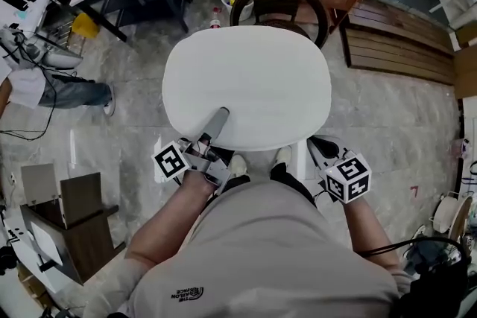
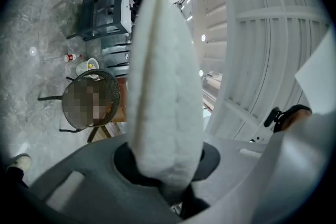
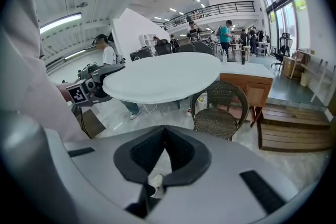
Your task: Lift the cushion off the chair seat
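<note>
Cushion (image 1: pixel 246 86): white, frame centre, held up above wicker chair (image 1: pixel 277 0). Left gripper (image 1: pixel 215 123): fingers clamped on cushion's near edge. Right gripper (image 1: pixel 323 148): lower right, fingers together, empty. Shirt (image 1: pixel 261 249): print illegible.

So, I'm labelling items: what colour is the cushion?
White. The cushion shows best in the head view.
</note>
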The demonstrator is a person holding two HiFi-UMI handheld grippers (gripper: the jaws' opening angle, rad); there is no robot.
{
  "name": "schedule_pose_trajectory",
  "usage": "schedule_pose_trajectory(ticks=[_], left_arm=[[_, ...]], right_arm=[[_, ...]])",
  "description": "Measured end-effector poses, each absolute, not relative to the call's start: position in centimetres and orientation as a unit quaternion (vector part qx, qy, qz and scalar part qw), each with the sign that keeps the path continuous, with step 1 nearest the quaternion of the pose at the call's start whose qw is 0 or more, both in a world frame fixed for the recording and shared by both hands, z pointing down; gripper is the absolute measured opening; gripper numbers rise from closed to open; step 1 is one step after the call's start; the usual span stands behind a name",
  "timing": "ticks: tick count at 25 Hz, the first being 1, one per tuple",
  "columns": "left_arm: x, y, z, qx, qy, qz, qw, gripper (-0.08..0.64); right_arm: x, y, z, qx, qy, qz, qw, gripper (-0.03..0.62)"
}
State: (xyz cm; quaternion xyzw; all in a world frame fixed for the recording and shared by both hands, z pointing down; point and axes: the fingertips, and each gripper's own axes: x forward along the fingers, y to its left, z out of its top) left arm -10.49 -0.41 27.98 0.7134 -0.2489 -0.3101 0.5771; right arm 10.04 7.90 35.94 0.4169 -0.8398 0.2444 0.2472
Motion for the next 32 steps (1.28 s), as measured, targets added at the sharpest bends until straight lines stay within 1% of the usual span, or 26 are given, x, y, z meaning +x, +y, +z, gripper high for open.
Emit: schedule_pose_trajectory(ticks=[18,32], left_arm=[[-14.8,1.5,29.4,0.715,-0.251,-0.301,0.580,0.069],[-17.2,1.7,30.3,0.711,-0.242,-0.314,0.581,0.069]], right_arm=[[6.1,10.1,37.6,0.415,-0.834,0.243,0.271,0.013],[3.9,10.5,37.7,0.421,-0.830,0.232,0.285,0.012]])
